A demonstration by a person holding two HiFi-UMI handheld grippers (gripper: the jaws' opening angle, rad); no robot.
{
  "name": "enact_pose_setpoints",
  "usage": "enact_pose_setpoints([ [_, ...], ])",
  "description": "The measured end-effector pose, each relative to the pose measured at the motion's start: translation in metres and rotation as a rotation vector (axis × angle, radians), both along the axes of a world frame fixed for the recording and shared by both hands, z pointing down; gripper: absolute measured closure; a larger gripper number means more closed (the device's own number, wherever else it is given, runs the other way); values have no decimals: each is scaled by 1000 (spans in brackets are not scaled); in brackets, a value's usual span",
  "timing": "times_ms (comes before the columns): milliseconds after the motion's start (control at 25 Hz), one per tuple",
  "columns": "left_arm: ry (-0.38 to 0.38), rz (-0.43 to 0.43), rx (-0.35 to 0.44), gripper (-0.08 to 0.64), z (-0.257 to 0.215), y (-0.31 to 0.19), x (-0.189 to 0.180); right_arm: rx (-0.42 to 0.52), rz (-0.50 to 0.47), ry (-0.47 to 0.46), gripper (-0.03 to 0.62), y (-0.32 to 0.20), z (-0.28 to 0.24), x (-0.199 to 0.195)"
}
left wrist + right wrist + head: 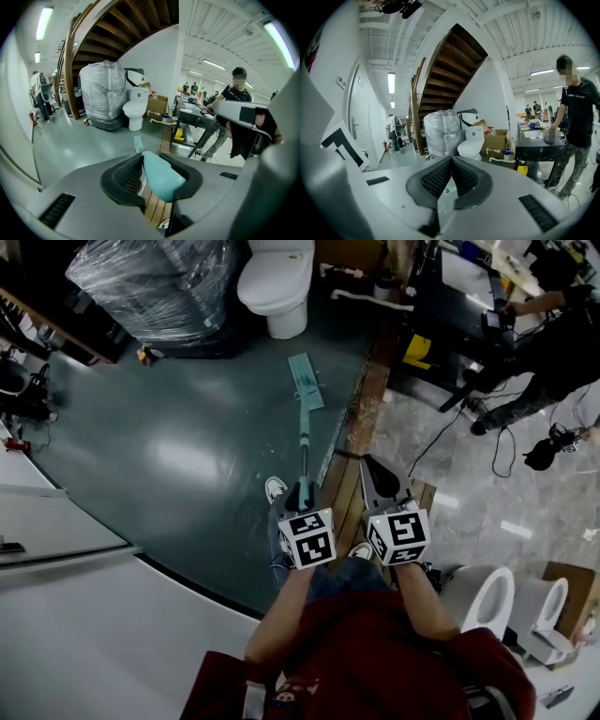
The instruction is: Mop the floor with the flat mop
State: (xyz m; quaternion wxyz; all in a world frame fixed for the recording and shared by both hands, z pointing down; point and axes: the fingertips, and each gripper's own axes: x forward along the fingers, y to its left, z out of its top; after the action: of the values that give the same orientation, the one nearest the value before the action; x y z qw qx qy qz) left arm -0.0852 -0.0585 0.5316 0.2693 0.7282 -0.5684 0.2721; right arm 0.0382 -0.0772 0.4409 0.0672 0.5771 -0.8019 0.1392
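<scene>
While clamping the near end of the mop (304, 432) in the left gripper (301, 495), rests the pad (306, 381) flat on the floor (187, 437) far ahead, before the toilet (278, 277). Holds the right gripper (380, 479) closed, empty, just right.

The flat mop (305, 418) is a slim, pale teal tool with a narrow rectangular head (306, 381) lying flat on the dark grey-green floor (187, 427), close to the floor's right-hand edge where wooden boards begin. Its thin straight handle (304, 442) slopes from the middle of the head up and back to the left tongs (302, 493). The handle ends in a rounded teal grip (161, 176) that is clamped between the two black pads, with the far-off head (138, 143) showing just beyond it on the glossy floor.
</scene>
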Motion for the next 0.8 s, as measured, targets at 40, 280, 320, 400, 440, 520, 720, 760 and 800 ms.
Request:
enact_pose_setpoints([
  [40,-2,-2,5,431,-3,6,1,6,-3,-1,575,6,-3,1],
  [280,-1,-21,24,431,-22,41,11,28,-20,-6,575,40,-16,10],
  [320,-1,-24,29,431,-26,46,12,34,-22,-6,575,45,-20,11],
  [400,0,-30,41,432,-32,56,14,46,-26,-8,575,56,-25,14],
  [440,0,-33,46,433,-35,61,15,50,-28,-8,575,61,-27,15],
  [520,0,-40,58,433,-41,72,16,60,-33,-10,575,72,-32,17],
  [720,1,-49,91,433,-56,94,13,86,-36,-17,575,95,-43,16],
  [760,0,-50,96,433,-58,98,13,93,-36,-19,575,98,-46,16],
  [800,-1,-51,101,433,-60,102,13,99,-38,-21,575,102,-49,15],
])
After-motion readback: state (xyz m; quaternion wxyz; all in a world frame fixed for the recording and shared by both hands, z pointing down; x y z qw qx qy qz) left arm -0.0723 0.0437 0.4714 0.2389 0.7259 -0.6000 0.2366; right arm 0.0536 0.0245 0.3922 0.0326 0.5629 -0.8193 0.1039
